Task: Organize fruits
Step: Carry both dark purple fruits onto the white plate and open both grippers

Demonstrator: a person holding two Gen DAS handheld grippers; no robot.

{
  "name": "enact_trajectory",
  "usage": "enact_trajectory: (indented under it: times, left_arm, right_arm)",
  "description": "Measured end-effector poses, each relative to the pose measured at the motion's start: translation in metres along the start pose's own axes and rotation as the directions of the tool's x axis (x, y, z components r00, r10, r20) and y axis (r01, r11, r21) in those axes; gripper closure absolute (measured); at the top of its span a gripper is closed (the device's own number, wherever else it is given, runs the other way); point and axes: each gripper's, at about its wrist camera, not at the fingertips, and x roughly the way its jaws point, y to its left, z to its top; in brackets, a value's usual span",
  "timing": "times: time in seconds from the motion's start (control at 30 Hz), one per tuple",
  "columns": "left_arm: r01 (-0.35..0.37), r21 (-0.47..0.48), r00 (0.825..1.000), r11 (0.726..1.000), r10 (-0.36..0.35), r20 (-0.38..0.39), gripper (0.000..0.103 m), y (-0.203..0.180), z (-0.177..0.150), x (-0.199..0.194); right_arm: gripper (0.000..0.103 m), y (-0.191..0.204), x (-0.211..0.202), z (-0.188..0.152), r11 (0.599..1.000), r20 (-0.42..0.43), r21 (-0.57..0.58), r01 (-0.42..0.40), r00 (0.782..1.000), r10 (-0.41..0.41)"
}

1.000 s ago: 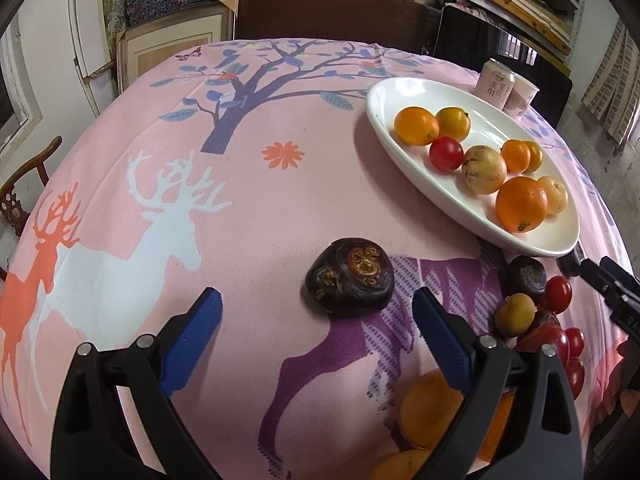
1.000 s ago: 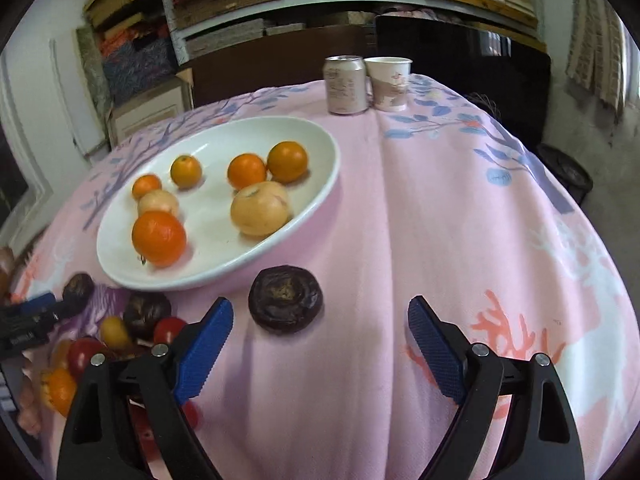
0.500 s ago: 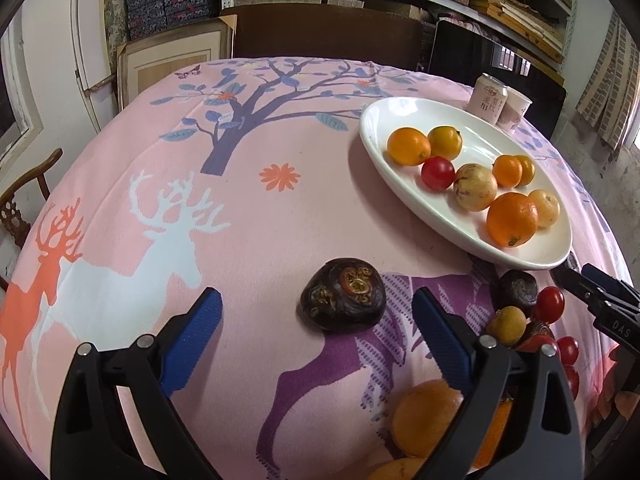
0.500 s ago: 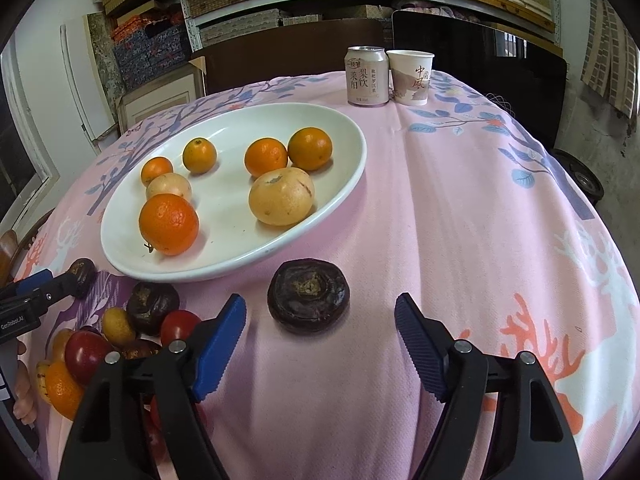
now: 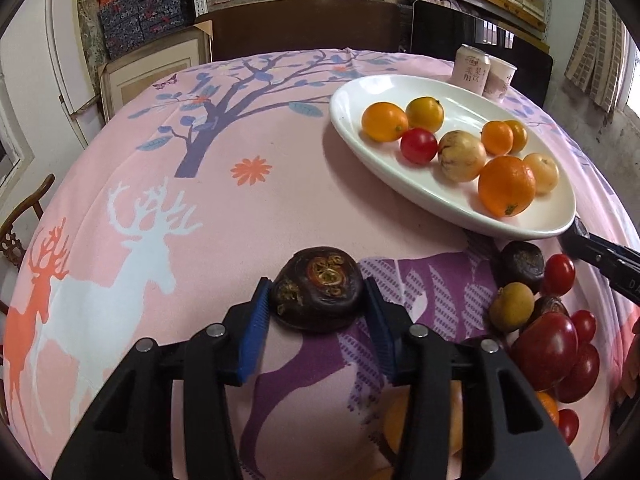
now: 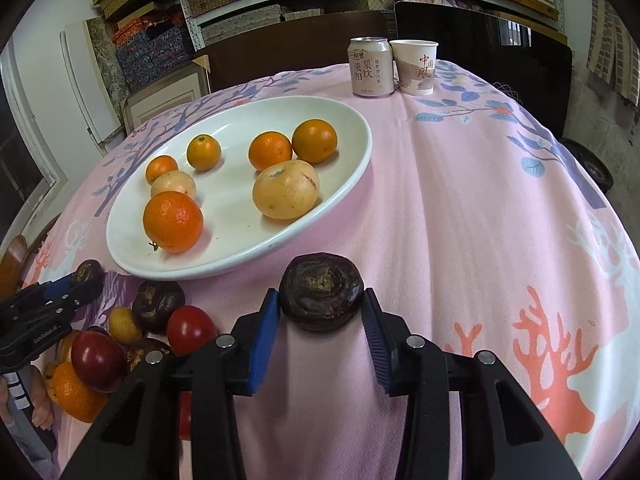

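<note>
A wrinkled dark fruit [image 5: 320, 284] lies on the pink cloth between the blue pads of my left gripper [image 5: 316, 296]; the jaws are closing and both pads touch its sides. A second dark fruit [image 6: 322, 284] sits between the pads of my right gripper [image 6: 321, 300], whose jaws are also closing and touch it on both sides. The white oval plate [image 6: 240, 256] just beyond holds oranges, pale yellow fruits and a red tomato [image 5: 418, 146]. A pile of loose tomatoes, oranges and dark fruits [image 5: 548, 344] lies near the plate's front end.
A drink can [image 6: 370, 68] and a paper cup [image 6: 414, 66] stand at the table's far edge. Dark chairs and shelves with boxes stand behind the table. A person's fingers [image 6: 38, 400] show at the lower left of the right wrist view.
Both pairs of jaws have gone from wide apart to closed against the dark fruits. Each gripper has edged forward, so its fruit now sits between the pads.
</note>
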Motion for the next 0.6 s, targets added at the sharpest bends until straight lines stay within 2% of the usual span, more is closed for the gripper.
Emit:
enact_trajectory:
  times: [0.2,0.4,0.5,0.6]
  left_arm:
    - [0.022,-0.043,0.999,0.999,-0.021,0.036,0.058,0.008,0.002,-0.013]
    - [0.051,-0.042,0.994,0.998,-0.047,0.098,0.058,0.007,0.006,-0.032]
    - [0.094,-0.055,0.989,0.994,-0.087,0.12,0.058,0.004,0.019,-0.04]
    - [0.118,-0.052,0.986,0.992,-0.111,0.126,0.058,-0.005,0.039,-0.042]
  right_arm:
    - [0.06,-0.005,-0.011,-0.003,1.0,0.022,0.017,-0.006,1.0,0.006]
    - [0.061,-0.027,-0.032,-0.008,0.994,0.085,0.1,-0.033,0.996,0.025]
    - [0.061,-0.032,-0.044,-0.003,0.984,0.136,0.139,-0.112,0.986,0.093]
    - [0.061,-0.022,-0.049,0.017,0.98,0.163,0.118,-0.159,0.977,0.138]
